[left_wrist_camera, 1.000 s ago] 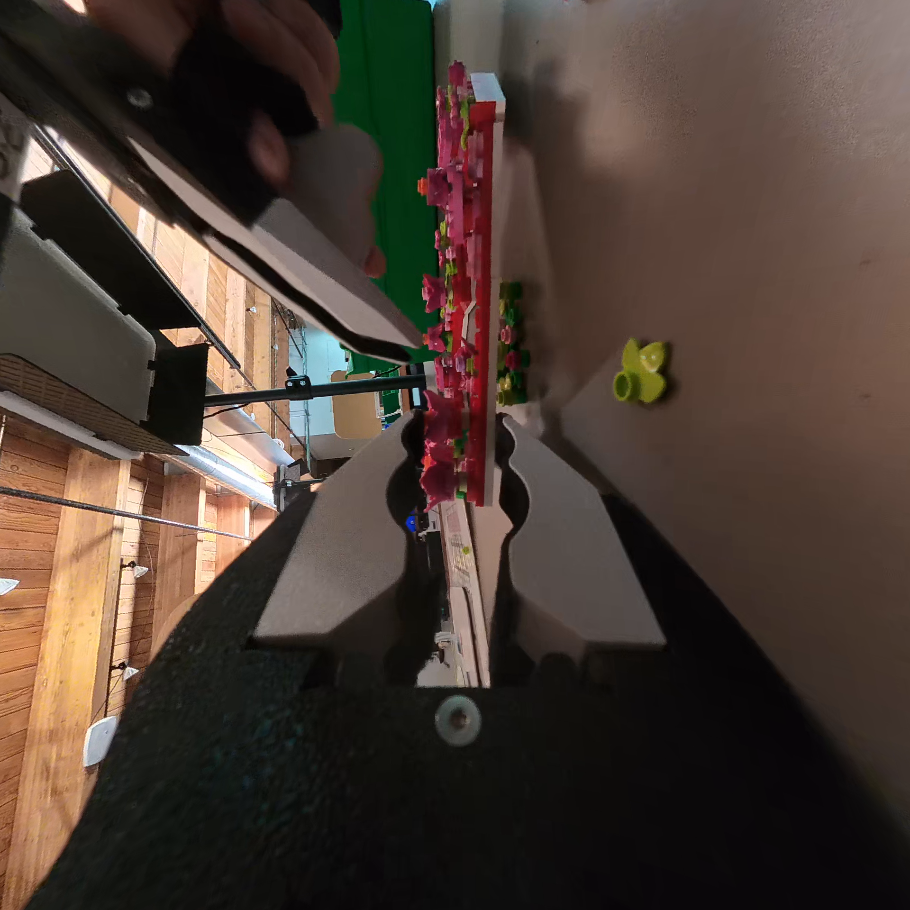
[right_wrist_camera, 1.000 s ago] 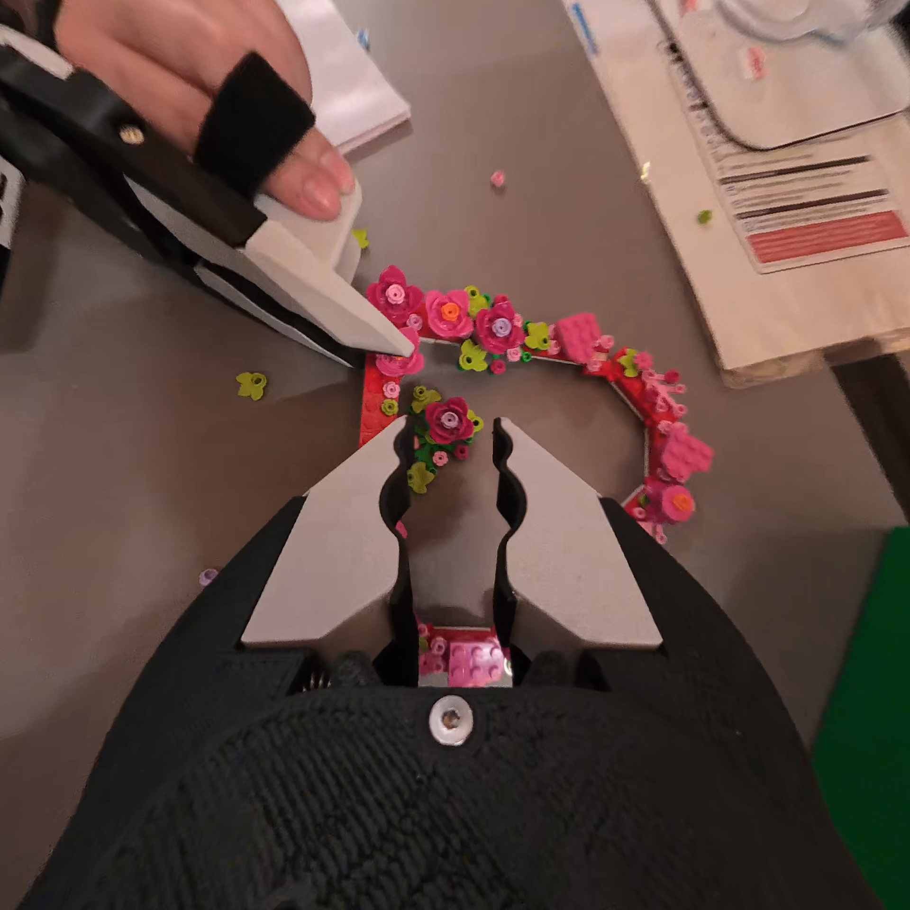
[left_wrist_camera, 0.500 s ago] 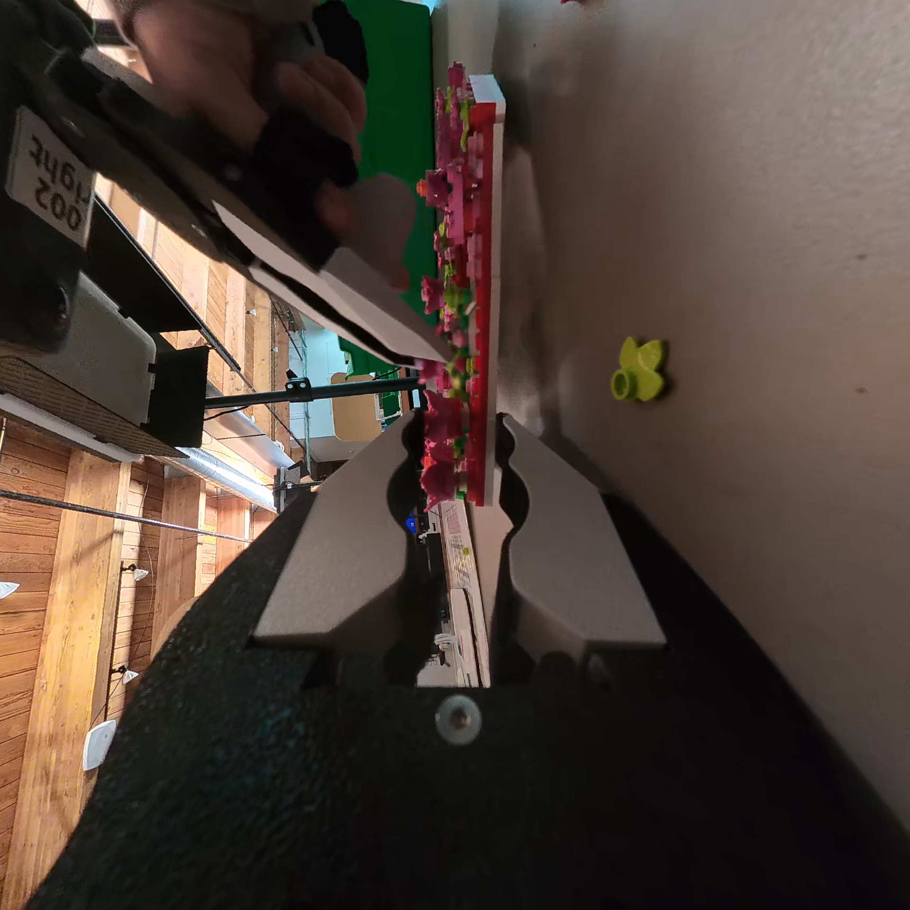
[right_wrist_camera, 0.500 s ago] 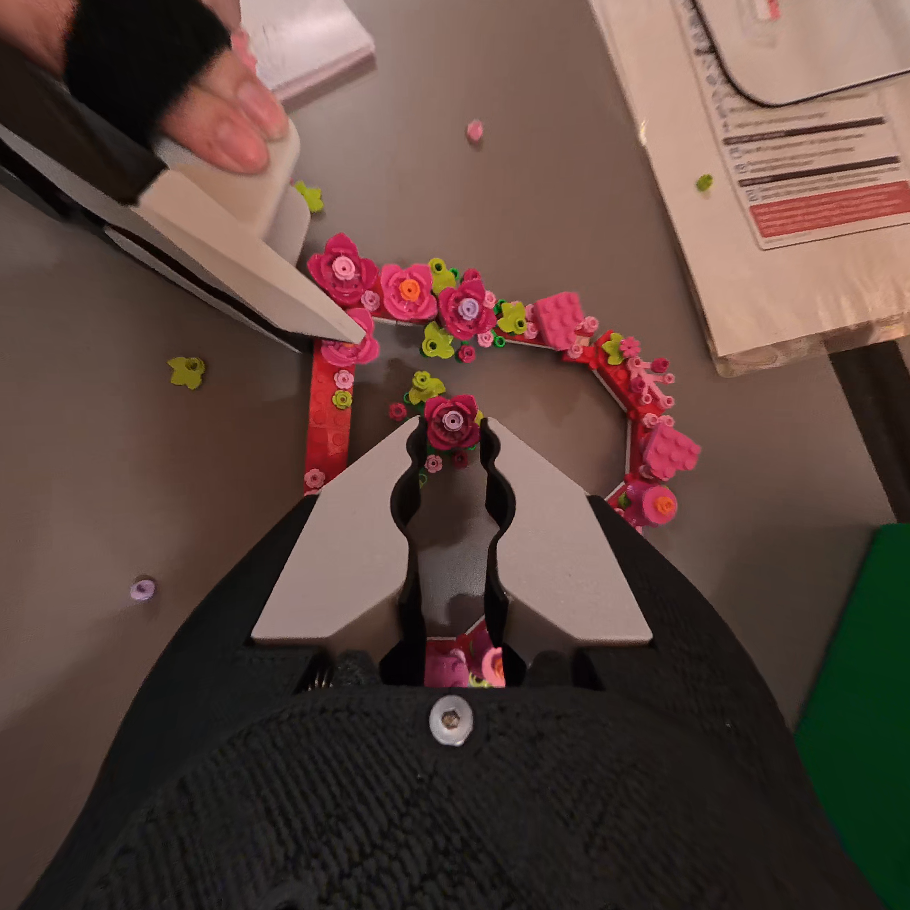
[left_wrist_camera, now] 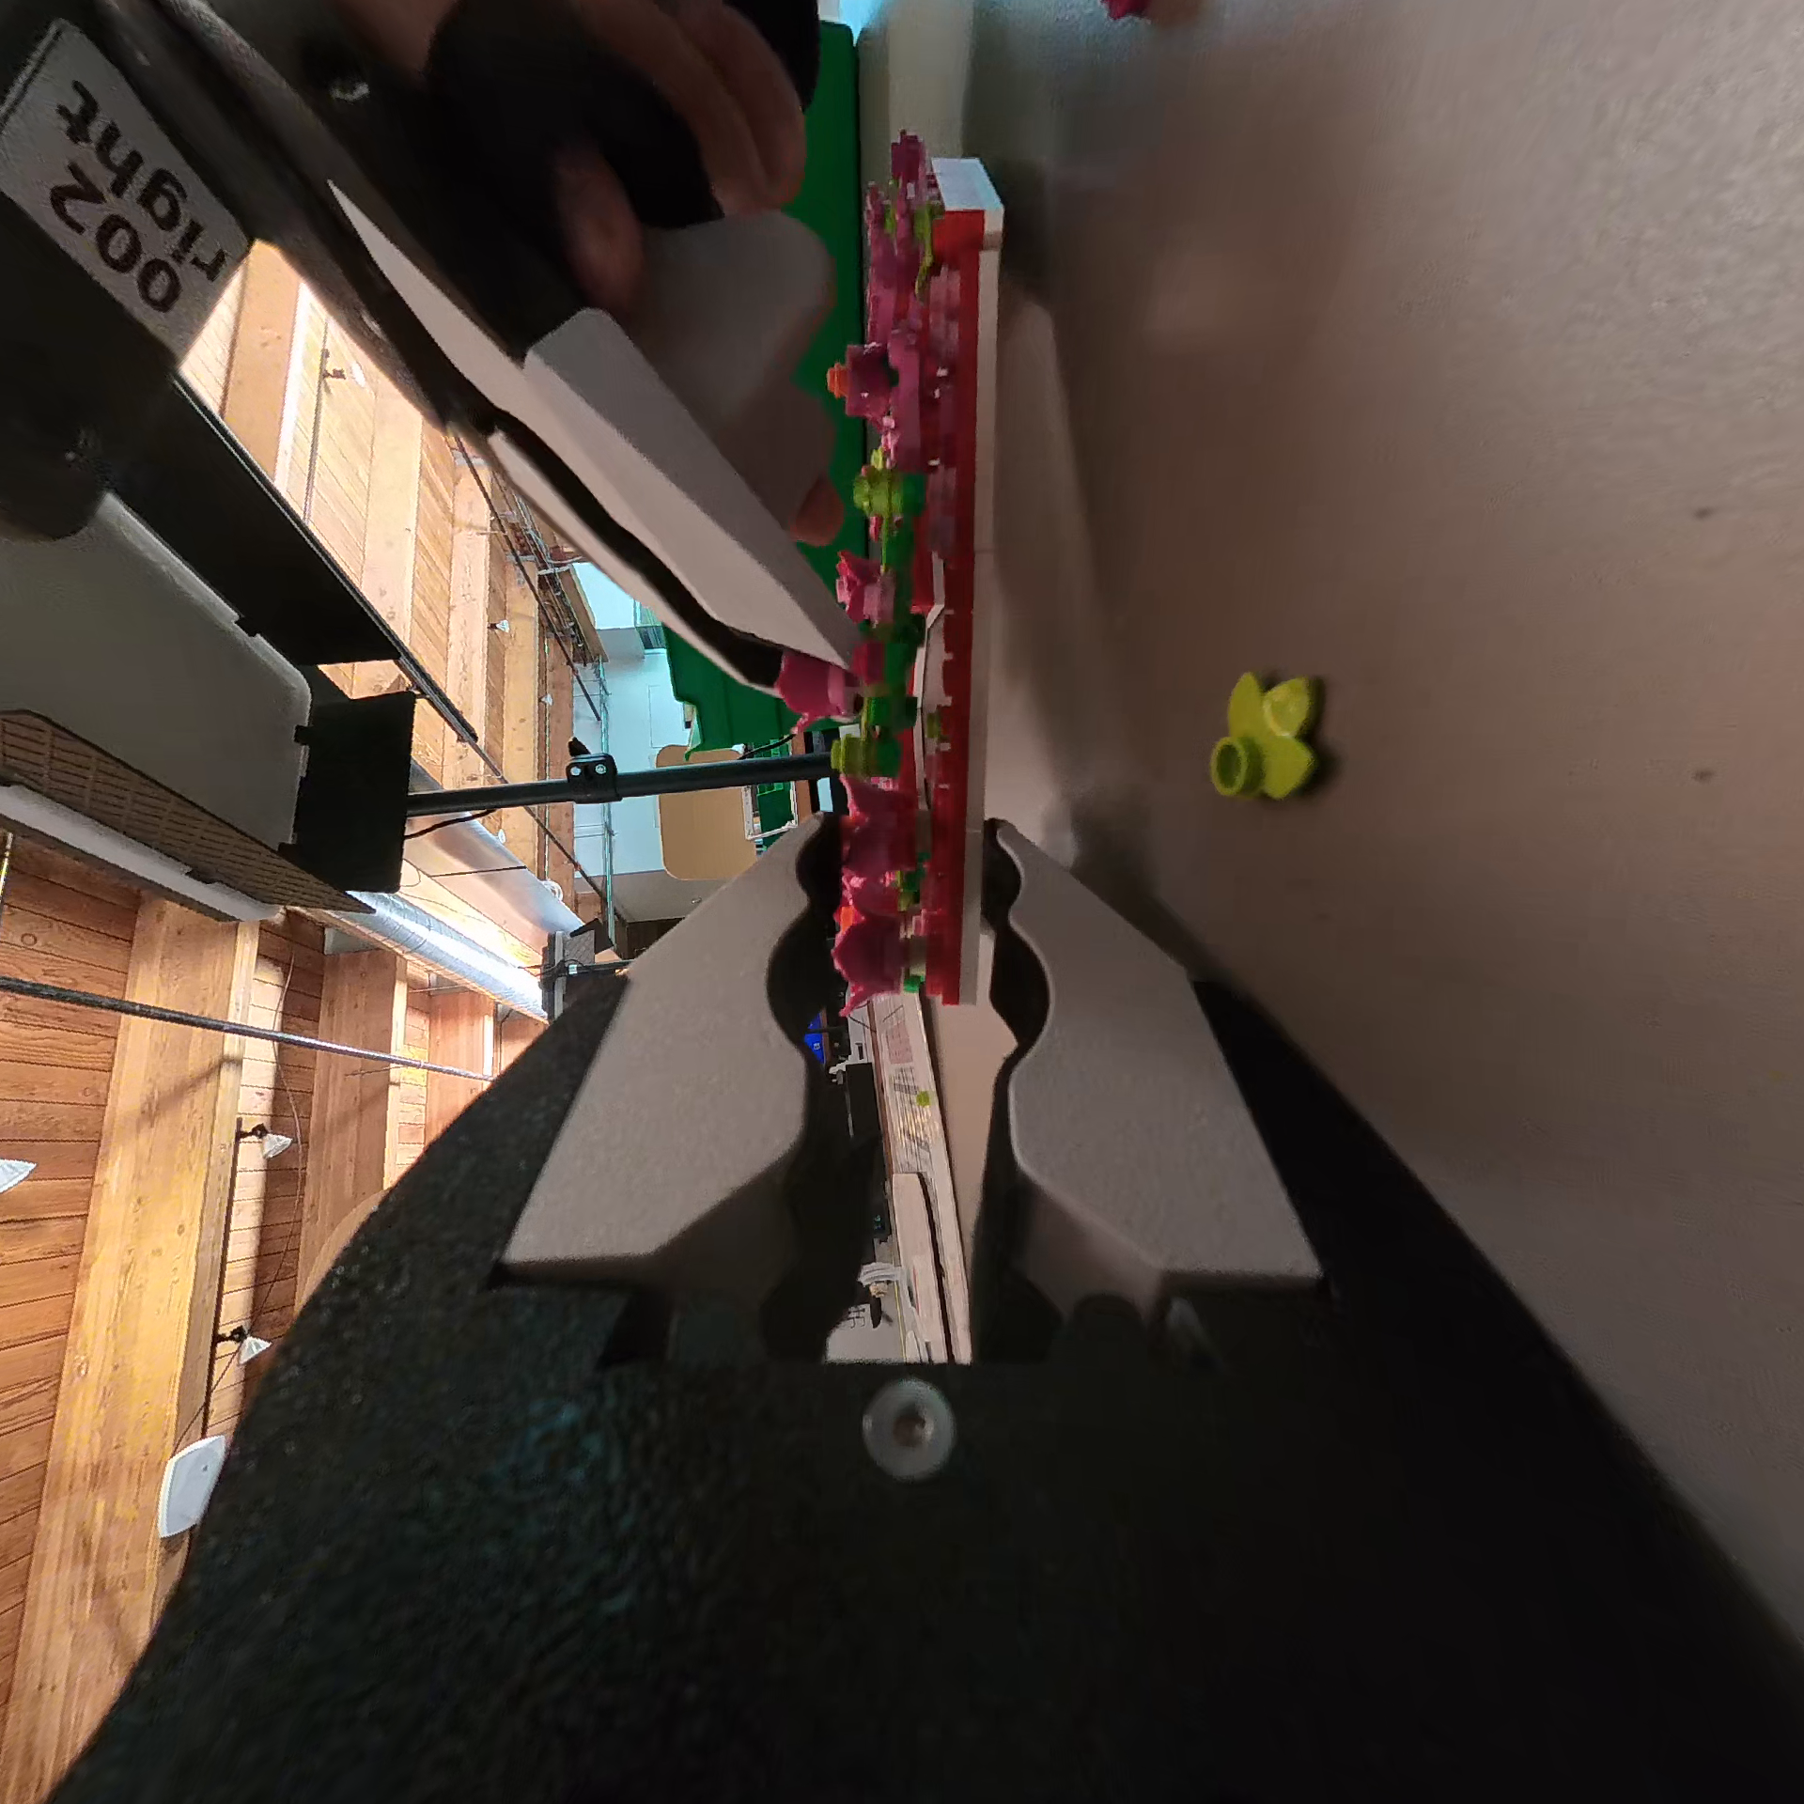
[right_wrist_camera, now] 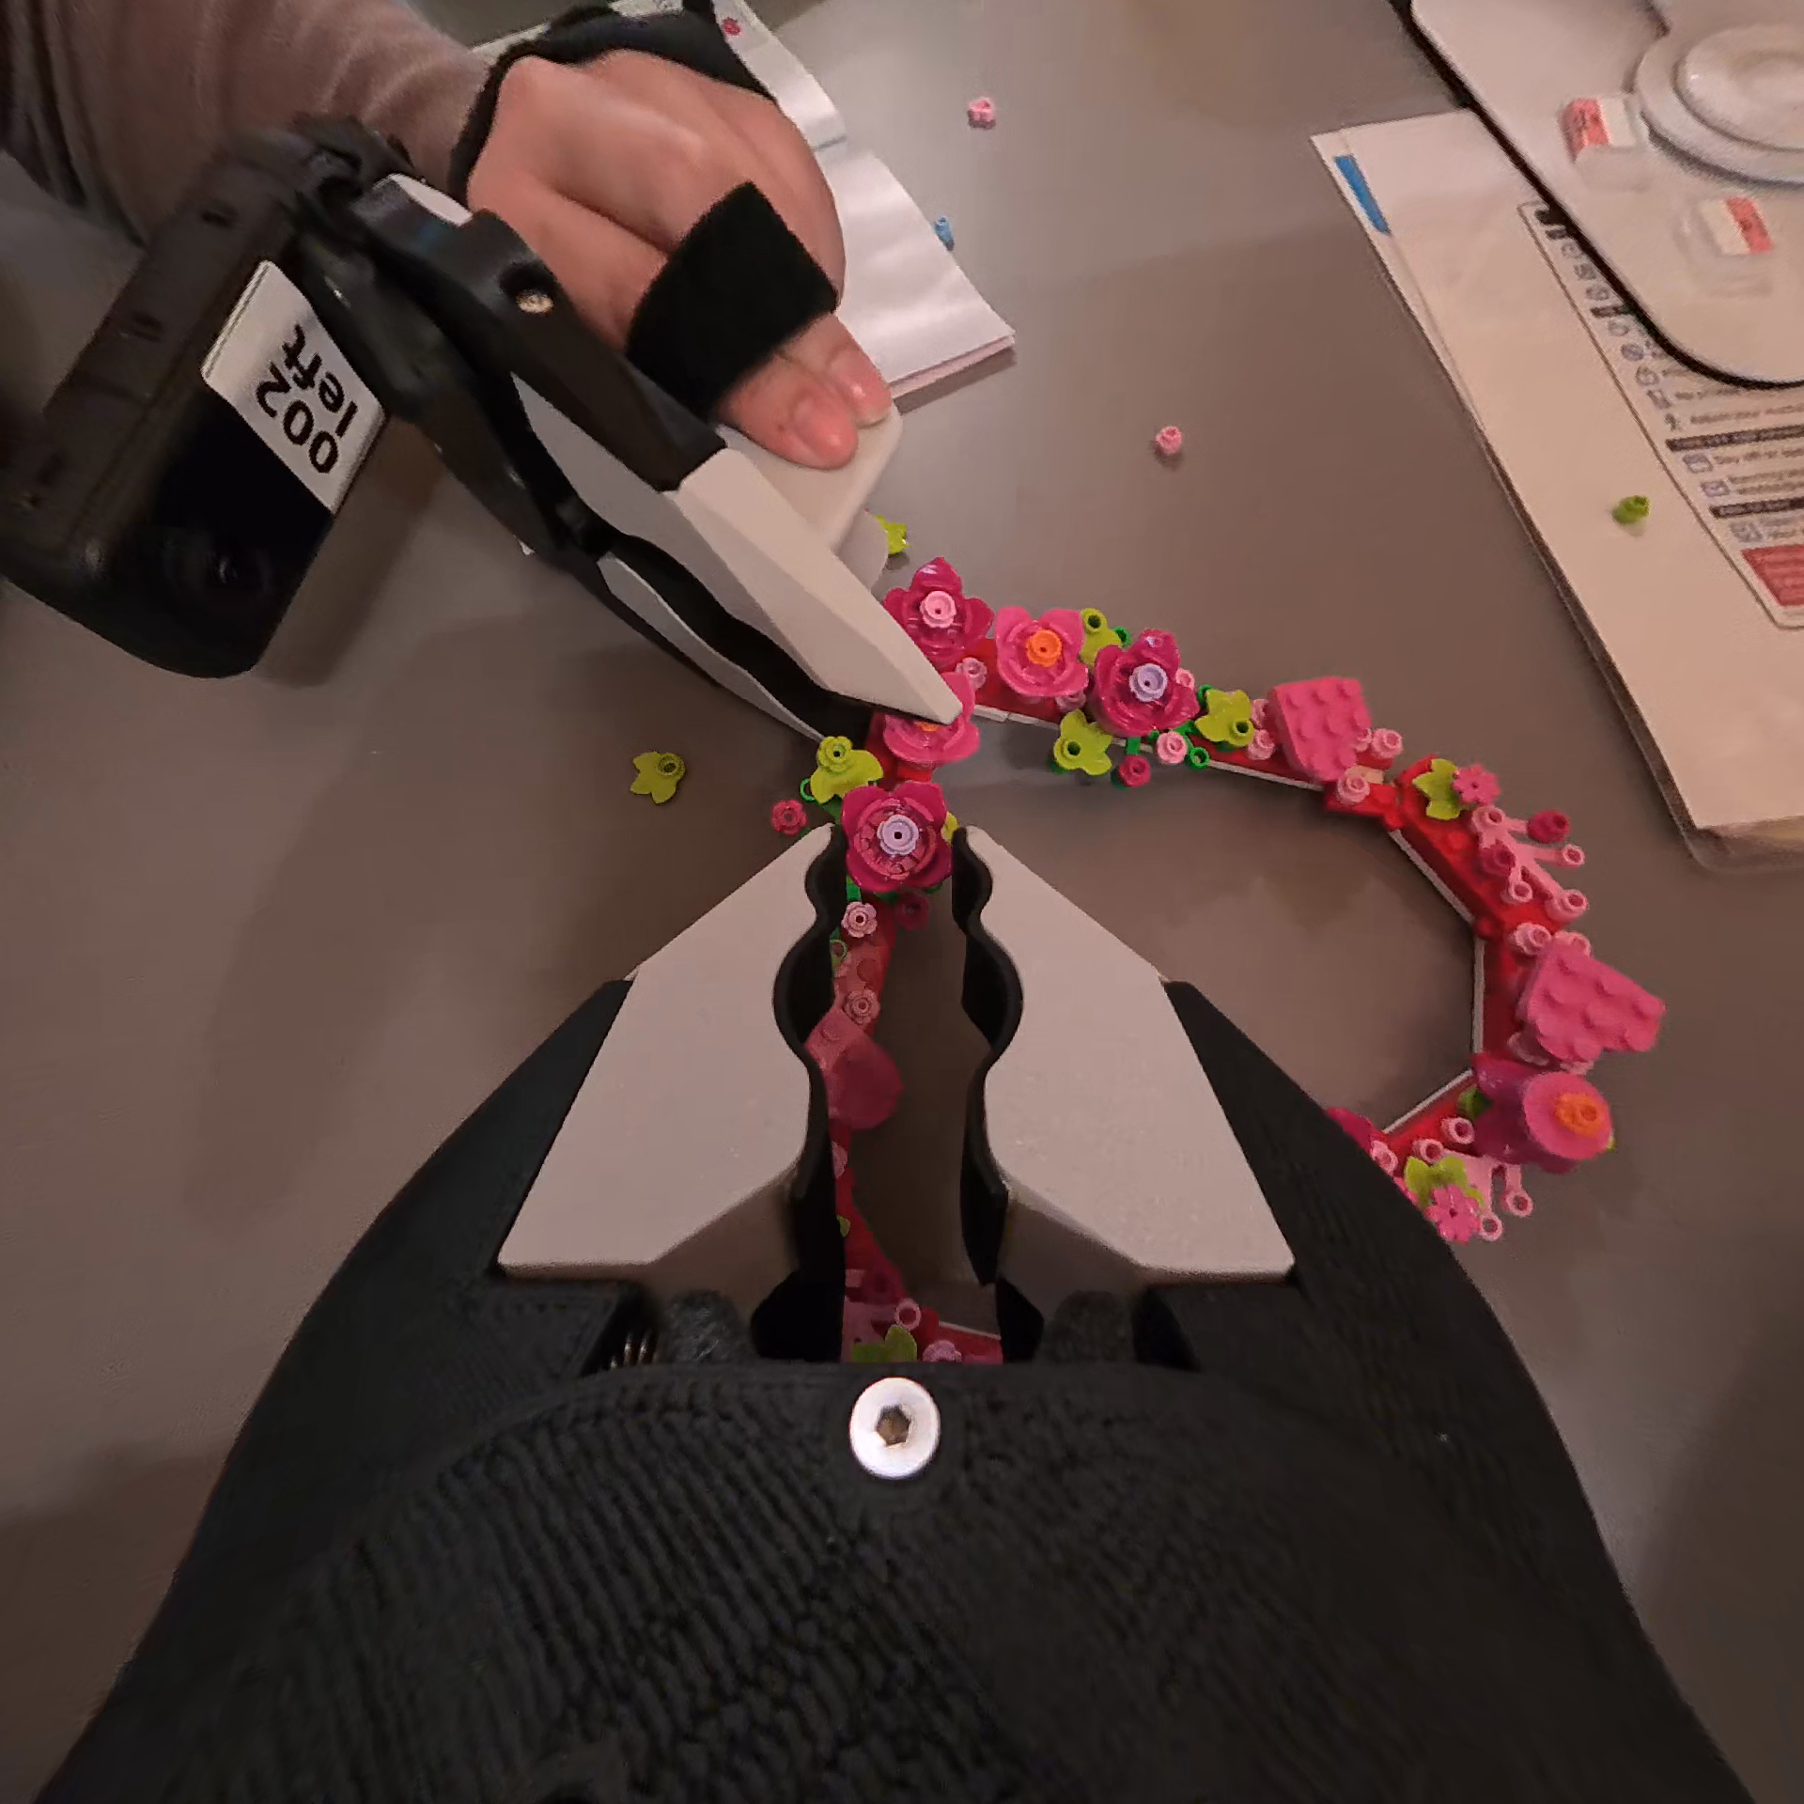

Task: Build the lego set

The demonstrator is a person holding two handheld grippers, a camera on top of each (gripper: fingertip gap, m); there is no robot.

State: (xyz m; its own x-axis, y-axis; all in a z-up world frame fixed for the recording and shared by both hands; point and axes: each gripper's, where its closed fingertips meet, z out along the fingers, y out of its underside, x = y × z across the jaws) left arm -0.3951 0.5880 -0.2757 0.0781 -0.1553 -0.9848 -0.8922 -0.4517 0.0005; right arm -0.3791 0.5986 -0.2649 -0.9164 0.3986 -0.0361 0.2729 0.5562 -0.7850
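Note:
A red lego frame [right_wrist_camera: 1445, 840] studded with pink and magenta flowers lies on the grey table. My left gripper [left_wrist_camera: 908, 908] is shut on the frame's near edge [left_wrist_camera: 962, 683]. In the right wrist view the left gripper [right_wrist_camera: 922, 703] pinches the frame's top-left corner, with a hand on it. My right gripper [right_wrist_camera: 893, 844] is shut on a magenta flower cluster [right_wrist_camera: 893, 840] with green leaves. It holds the cluster over the frame's left strip, just below the left gripper's tip. In the left wrist view the right gripper [left_wrist_camera: 830, 674] holds the cluster [left_wrist_camera: 815, 683] against the frame's top.
A loose lime leaf piece [right_wrist_camera: 657, 776] lies left of the frame, also in the left wrist view [left_wrist_camera: 1267, 742]. Small pink studs [right_wrist_camera: 1168, 439] lie farther back. A white booklet [right_wrist_camera: 908, 283] sits behind the left gripper. Printed sheets [right_wrist_camera: 1562, 439] cover the right side. Both grippers' tips are roughly 7 cm from the loose lime leaf piece [right_wrist_camera: 657, 776].
My right gripper shut on the flower cluster inside the frame and carried it left onto the frame's left strip, next to the left gripper. The left gripper kept its hold.

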